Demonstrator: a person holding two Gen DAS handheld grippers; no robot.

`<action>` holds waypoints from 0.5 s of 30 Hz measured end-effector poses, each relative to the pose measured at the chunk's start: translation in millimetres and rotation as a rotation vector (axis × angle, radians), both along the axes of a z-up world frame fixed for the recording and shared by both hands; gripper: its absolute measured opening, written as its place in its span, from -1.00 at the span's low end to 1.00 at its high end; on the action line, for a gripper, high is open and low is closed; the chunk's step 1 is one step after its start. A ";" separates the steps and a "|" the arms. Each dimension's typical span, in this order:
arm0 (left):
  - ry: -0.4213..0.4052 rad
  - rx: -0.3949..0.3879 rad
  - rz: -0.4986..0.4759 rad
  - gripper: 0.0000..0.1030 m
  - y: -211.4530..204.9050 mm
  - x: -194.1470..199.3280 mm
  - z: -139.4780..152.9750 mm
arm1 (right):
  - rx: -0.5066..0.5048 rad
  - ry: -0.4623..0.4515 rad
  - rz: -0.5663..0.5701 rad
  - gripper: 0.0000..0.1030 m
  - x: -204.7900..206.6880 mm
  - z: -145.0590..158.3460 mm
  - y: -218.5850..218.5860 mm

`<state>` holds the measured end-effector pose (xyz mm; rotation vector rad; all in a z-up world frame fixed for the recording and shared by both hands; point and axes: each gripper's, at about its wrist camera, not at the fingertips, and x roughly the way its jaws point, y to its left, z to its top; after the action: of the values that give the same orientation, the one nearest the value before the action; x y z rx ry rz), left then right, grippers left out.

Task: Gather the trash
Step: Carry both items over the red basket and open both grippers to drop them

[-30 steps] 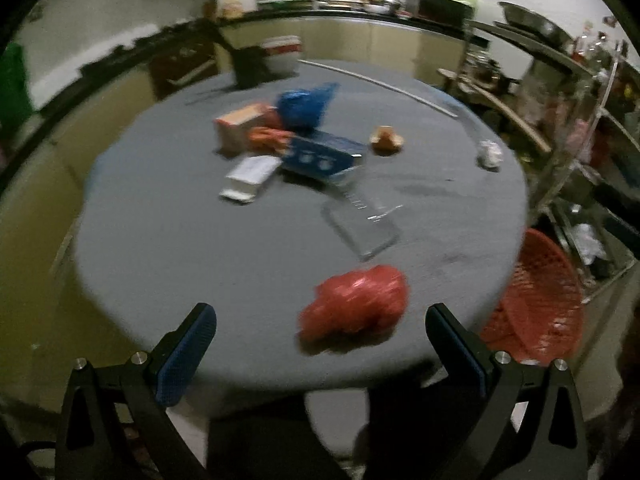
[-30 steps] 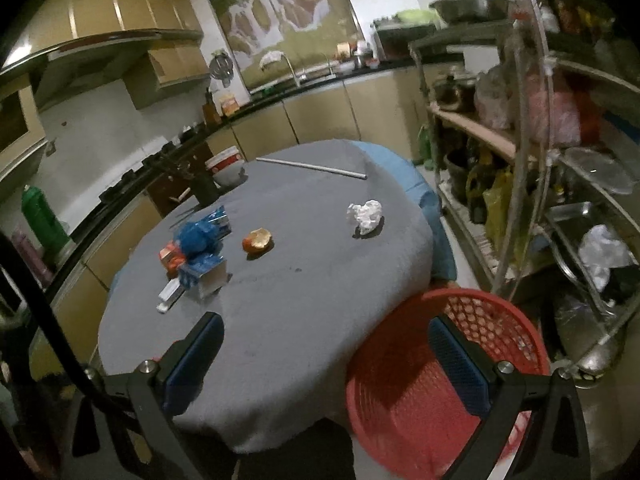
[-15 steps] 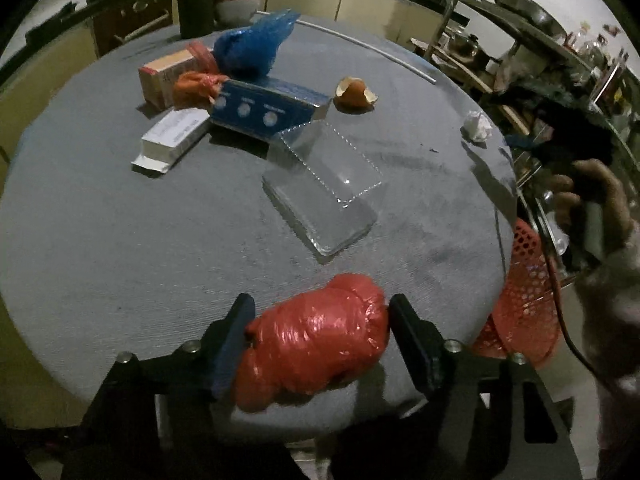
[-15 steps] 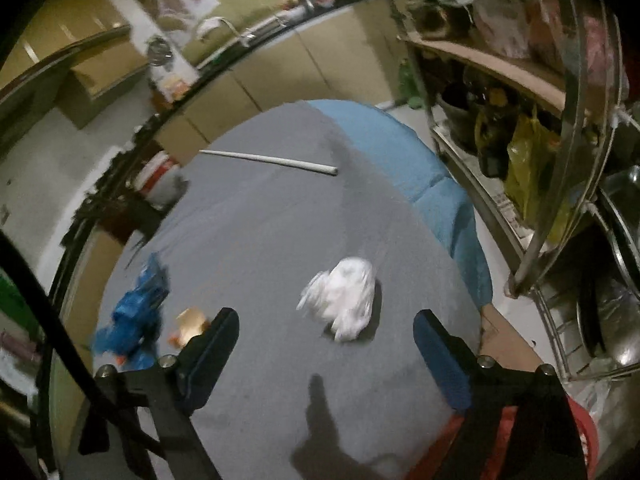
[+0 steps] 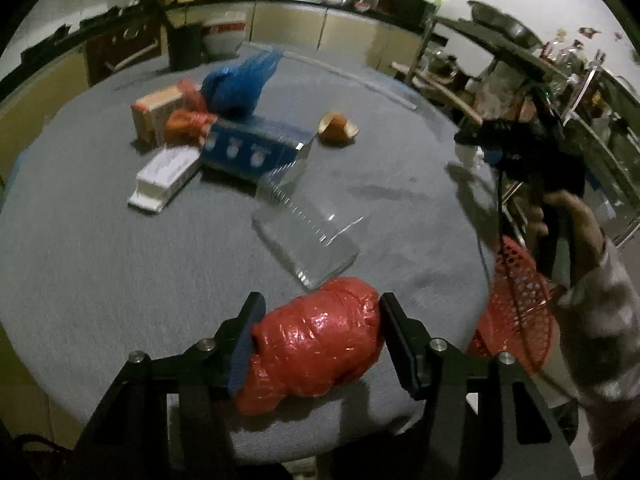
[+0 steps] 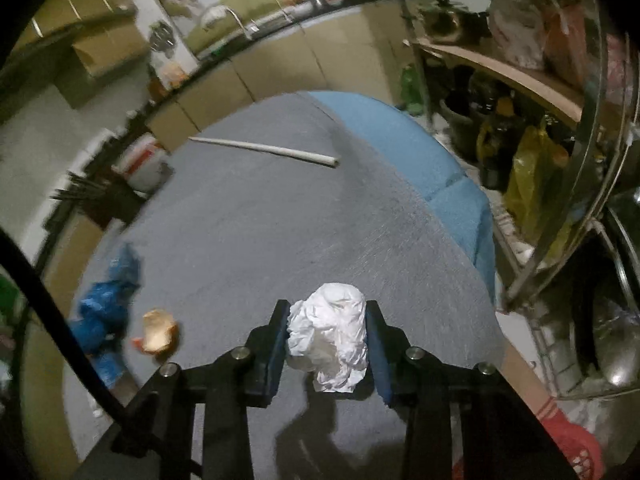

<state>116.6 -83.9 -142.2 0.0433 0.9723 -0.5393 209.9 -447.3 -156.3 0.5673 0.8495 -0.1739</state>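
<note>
1. The left gripper (image 5: 320,332) is closing on the red bag (image 5: 316,344) at the near edge of the table (image 5: 120,260); both pads touch it.
2. The right gripper (image 6: 326,338) is closing on the white paper wad (image 6: 330,336) on the table, pads against its sides.
3. A red basket (image 5: 516,312) stands beside the table.

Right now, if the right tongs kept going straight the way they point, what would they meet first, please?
The crumpled white paper, already between the closing right tongs; beyond it, probably the grey tablecloth.
</note>
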 end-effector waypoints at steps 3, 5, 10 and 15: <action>-0.037 -0.022 -0.044 0.16 -11.2 -6.1 13.0 | 0.027 -0.059 0.010 -0.25 -32.7 11.2 2.0; -0.067 -0.031 -0.093 0.16 -26.2 -12.5 23.5 | 0.056 -0.096 0.021 -0.25 -53.7 17.6 -0.3; -0.080 -0.066 -0.245 0.16 -77.1 -27.9 39.6 | 0.097 -0.164 0.031 -0.24 -123.7 26.4 -5.1; -0.078 -0.060 -0.412 0.17 -146.3 -41.2 39.1 | 0.134 -0.180 0.001 -0.24 -188.7 18.1 -23.4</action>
<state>75.4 -230.2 -103.0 0.2122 0.8727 -0.9381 21.3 -470.6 -138.2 0.6973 0.6891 -0.0641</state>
